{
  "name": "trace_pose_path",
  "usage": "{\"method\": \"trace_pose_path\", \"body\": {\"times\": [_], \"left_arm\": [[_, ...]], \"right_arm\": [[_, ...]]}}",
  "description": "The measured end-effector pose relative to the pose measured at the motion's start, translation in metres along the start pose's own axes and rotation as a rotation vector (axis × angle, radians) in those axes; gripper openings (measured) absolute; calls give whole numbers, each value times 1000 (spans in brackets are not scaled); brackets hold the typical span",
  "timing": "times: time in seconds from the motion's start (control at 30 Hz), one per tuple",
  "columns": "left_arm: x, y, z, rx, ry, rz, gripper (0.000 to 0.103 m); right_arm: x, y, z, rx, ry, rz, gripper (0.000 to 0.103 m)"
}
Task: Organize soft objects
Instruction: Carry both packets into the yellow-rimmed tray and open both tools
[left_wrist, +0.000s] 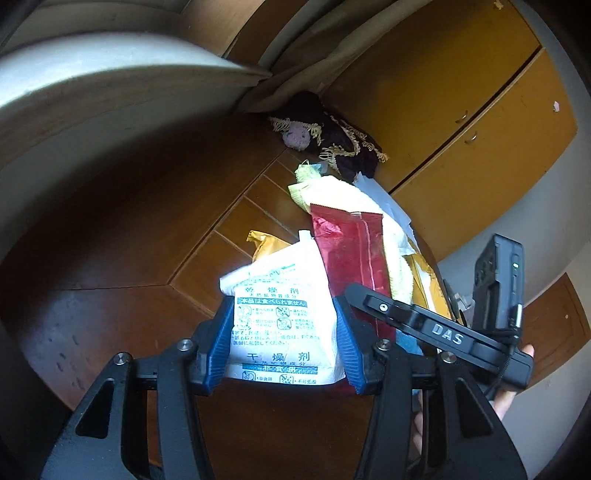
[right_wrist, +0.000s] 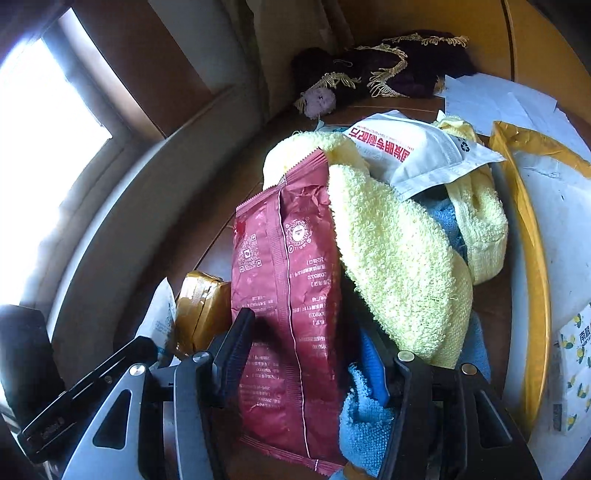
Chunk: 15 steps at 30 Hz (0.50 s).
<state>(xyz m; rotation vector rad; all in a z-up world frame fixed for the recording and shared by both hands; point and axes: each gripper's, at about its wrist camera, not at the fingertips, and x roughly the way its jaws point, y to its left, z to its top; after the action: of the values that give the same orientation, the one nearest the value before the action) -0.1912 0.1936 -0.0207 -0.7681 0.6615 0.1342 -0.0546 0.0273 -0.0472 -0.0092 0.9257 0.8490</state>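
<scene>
In the left wrist view, the left gripper (left_wrist: 282, 332) was clamped on a white desiccant packet (left_wrist: 280, 317), both blue pads against its sides. The packet sat just left of the red foil pouch (left_wrist: 351, 251), with the yellow towel (left_wrist: 354, 199) behind the pouch.

In the right wrist view, the right gripper (right_wrist: 306, 354) was closed on the red foil pouch (right_wrist: 288, 295). The yellow towel (right_wrist: 399, 258) draped against the pouch's right side, a blue cloth (right_wrist: 364, 421) beneath it.

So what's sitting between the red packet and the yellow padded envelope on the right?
In the right wrist view, the yellow towel fills that stretch between the red packet and the yellow padded envelope, blue cloth showing beneath it.
</scene>
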Motion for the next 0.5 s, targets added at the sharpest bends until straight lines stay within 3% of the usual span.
{"method": "trace_pose_path", "body": {"times": [0.13,0.4,0.5], "left_arm": [[5,-6,0,28,-5,11,50],[3,-18,-2,41,-17,17,50],[1,-26,-2,46,-28,19,50]], "right_arm": [[-12,-1,-2,20,-36,38,20],[-58,-14,-12,104,-151,201,15],[-75,-16,-15,100,-197,211,15]]}}
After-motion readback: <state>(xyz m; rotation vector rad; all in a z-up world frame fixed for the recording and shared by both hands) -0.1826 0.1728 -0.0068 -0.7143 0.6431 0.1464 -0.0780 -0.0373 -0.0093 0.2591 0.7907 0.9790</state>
